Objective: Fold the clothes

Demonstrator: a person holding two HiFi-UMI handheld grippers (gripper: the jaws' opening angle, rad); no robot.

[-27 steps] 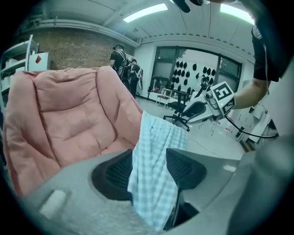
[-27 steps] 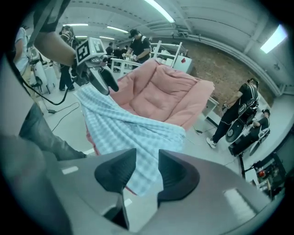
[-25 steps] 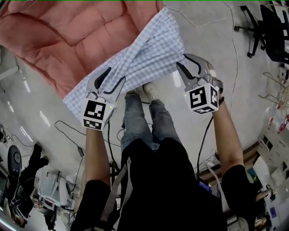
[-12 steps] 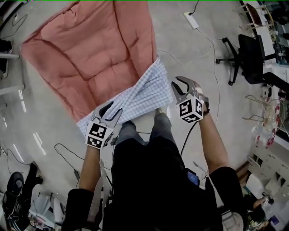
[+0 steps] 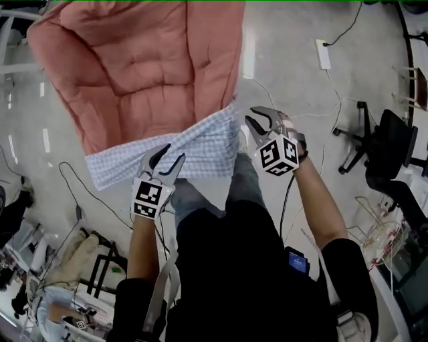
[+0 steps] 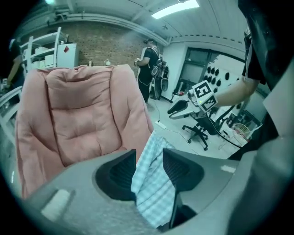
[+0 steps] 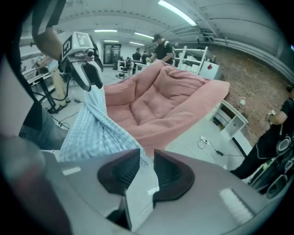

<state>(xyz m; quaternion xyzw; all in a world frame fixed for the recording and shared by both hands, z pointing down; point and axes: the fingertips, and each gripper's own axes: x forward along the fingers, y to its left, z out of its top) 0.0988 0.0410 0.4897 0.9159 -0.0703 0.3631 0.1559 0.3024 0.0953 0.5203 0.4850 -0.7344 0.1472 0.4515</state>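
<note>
Left tool point(image 5: 170, 155) just closed tighter, pinching checked cloth point(image 5: 200, 143), right tool point(image 5: 250, 115) likewise narrowed, nipping its other end

Place: a big open lab or workshop.
Floor: bare pale concrete point(image 5: 294, 80), a loose cable point(image 5: 342, 30), a power strip point(image 5: 323, 53).
Furniture: wheeled office chair point(image 5: 388, 143), white shelving point(image 7: 232, 120).
Walls and ceiling: brick wall point(image 7: 257, 69), strip lights point(image 7: 177, 13).
People: a person point(image 7: 161, 46) standing among workstations.
</note>
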